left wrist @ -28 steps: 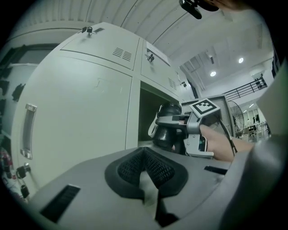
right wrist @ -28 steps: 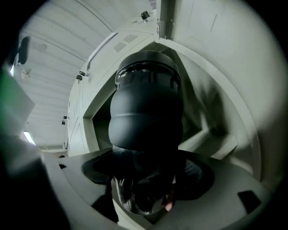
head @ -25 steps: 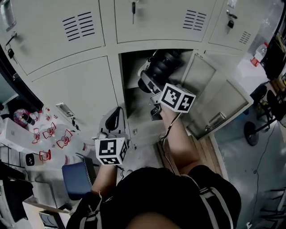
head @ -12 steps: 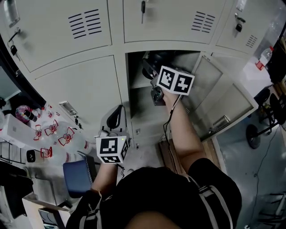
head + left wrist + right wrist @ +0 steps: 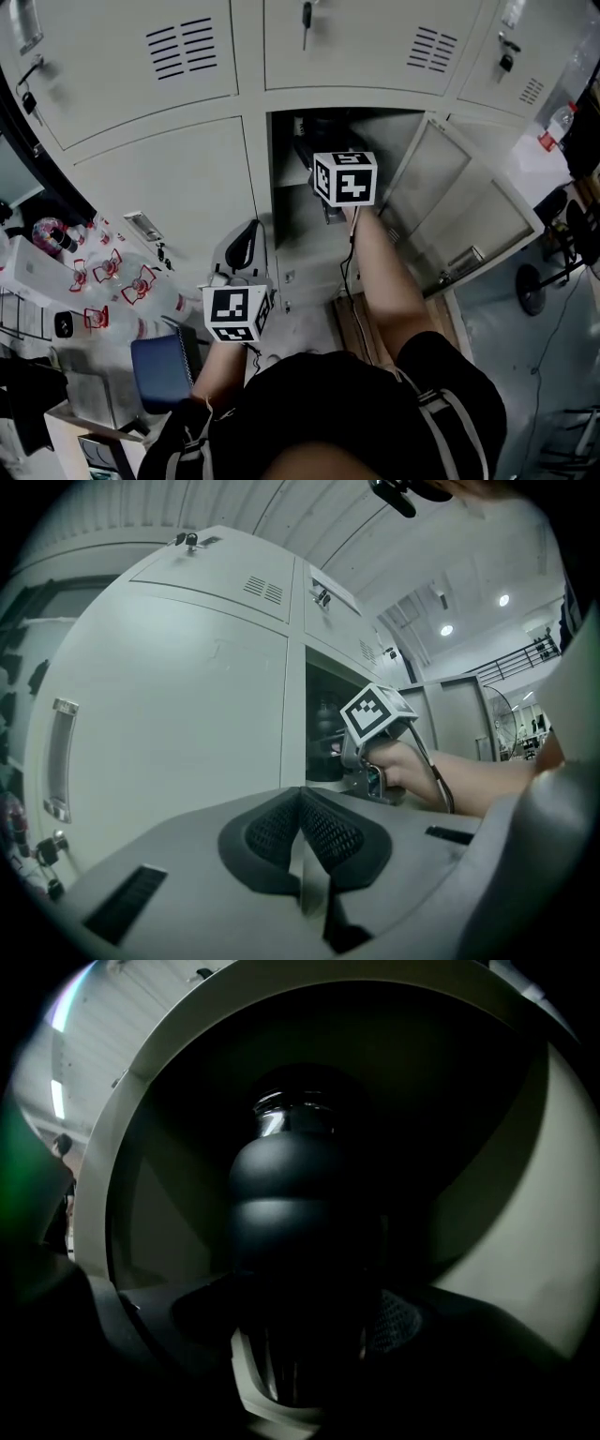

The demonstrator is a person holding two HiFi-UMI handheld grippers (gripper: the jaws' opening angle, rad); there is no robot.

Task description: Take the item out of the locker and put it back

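**Black item** [image 5: 286, 1199]: dark, rounded body with a glossy cap end, otherwise hard to make out in the shadow. It is inside the open locker compartment [image 5: 298, 220], in the upper part of the opening, and is held there rather than set down.

**Right gripper** [image 5: 305, 1358]: reached into the mouth of that compartment, jaws clamped on the lower end of the black item, one on each side. A ribbed pad shows at the right of the item. Its marker cube [image 5: 344, 176] faces up toward the head view. The person's bare right forearm [image 5: 382, 281] runs from it back to the body.

**Left gripper** [image 5: 302, 850]: held low in front of the closed locker door [image 5: 164, 192] left of the open compartment, well apart from the right gripper. Its jaws are pressed together with nothing between them. Its marker cube [image 5: 234, 314] sits just above the person's dark clothing.

**Compartment door** [image 5: 459, 202]: swung open to the right, pale grey like the rest of the bank.

**Upper row of lockers** [image 5: 178, 52]: all closed, with louvred vents. A key [image 5: 306, 13] hangs in the lock of the one directly above the open compartment.

**Surroundings, left**: a white surface [image 5: 37, 272] carrying several small red-outlined pieces [image 5: 120, 281], and a blue notebook [image 5: 161, 375] nearer the person.
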